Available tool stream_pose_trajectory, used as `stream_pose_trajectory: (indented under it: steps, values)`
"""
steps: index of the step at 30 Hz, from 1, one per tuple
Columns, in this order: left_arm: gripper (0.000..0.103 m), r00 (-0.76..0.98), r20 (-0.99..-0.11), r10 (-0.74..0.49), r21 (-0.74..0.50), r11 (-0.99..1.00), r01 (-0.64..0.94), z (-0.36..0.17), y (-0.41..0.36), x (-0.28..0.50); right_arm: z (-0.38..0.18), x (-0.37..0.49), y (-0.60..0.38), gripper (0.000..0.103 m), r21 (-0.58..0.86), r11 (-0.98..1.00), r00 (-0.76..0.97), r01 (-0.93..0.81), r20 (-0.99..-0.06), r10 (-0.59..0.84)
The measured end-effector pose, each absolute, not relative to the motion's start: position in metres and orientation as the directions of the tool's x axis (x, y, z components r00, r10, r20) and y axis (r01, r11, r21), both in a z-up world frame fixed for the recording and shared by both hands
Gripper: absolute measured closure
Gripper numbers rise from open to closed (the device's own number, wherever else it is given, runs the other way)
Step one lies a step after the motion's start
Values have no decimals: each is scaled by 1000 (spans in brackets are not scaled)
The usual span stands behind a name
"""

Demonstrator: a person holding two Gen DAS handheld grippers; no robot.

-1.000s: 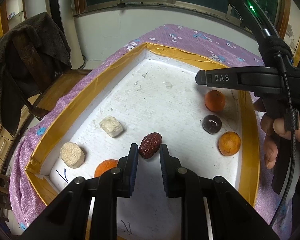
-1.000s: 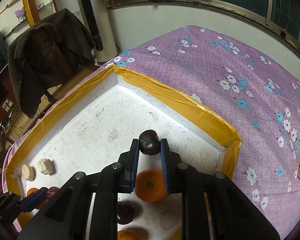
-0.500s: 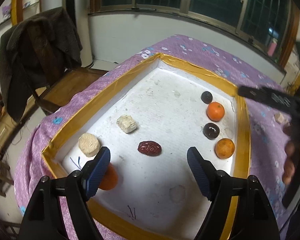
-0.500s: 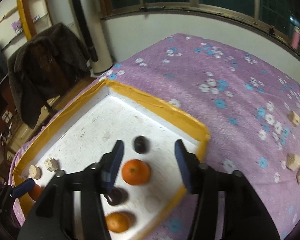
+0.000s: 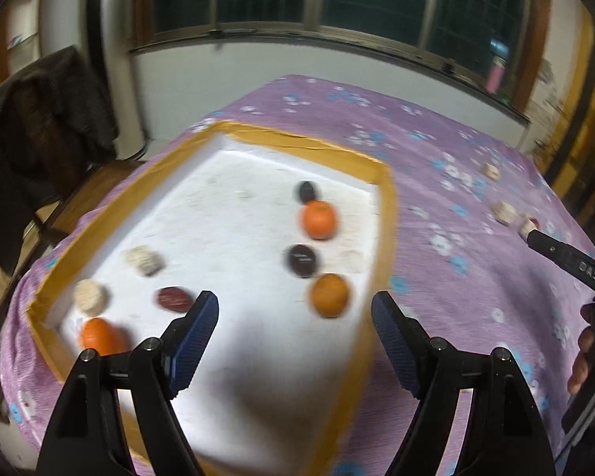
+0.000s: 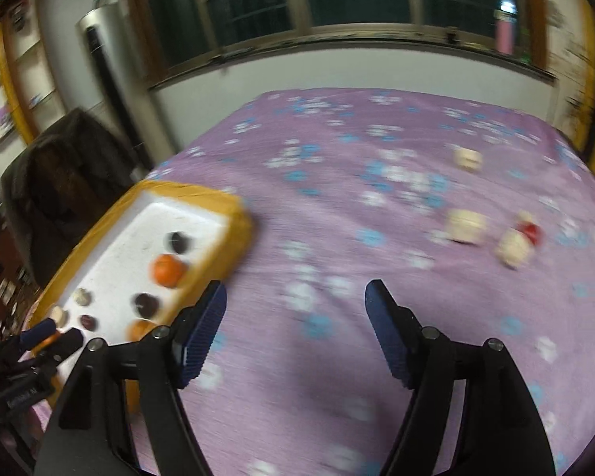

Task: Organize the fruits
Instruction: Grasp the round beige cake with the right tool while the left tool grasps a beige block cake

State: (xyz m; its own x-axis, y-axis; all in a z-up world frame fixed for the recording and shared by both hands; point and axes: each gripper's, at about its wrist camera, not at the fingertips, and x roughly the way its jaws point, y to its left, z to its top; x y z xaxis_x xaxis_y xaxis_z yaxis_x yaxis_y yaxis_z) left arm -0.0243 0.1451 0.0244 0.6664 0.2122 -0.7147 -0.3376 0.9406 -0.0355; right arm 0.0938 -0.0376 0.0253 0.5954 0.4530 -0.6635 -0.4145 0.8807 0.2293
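Observation:
A white foam tray with a yellow taped rim (image 5: 388,214) lies on a purple flowered cloth. In it are three oranges, one at the right (image 5: 329,294), two dark round fruits, one in the middle (image 5: 302,260), a red date (image 5: 173,298) and two beige blocks, one of them at the left (image 5: 89,296). My left gripper (image 5: 295,329) is open and empty above the tray's near right side. My right gripper (image 6: 295,327) is open and empty over the cloth, right of the tray (image 6: 234,218). Beige pieces (image 6: 466,224) and a red-tipped one (image 6: 529,232) lie on the cloth ahead of it.
A chair draped with a dark coat (image 5: 39,127) stands left of the table. A white wall and dark windows are behind. The right gripper's body (image 5: 567,261) shows at the right edge of the left wrist view. Both views are motion-blurred.
Both grippers opened: the left let go of the red date, the right let go of a dark fruit. Both then lifted back; the right swung right, away from the tray and over the cloth.

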Motion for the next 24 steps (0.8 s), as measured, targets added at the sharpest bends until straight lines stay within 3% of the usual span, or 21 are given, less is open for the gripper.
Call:
stream_pose_trajectory:
  steps: [10, 22, 23, 24]
  values:
    - [24, 676, -725, 135, 2, 981, -193, 17, 84, 17, -16, 142, -160, 31, 243, 967, 641, -79, -731, 236]
    - [24, 676, -734, 63, 18, 997, -73, 9, 27, 106, -37, 210, -159, 40, 256, 966, 603, -29, -766, 221]
    - [24, 675, -736, 54, 19, 998, -59, 7, 19, 114, -37, 212, -159, 44, 249, 968, 609, -23, -765, 211]
    - [24, 676, -735, 43, 21, 999, -40, 5, 12, 122, -37, 215, -160, 56, 240, 971, 611, -16, -766, 200]
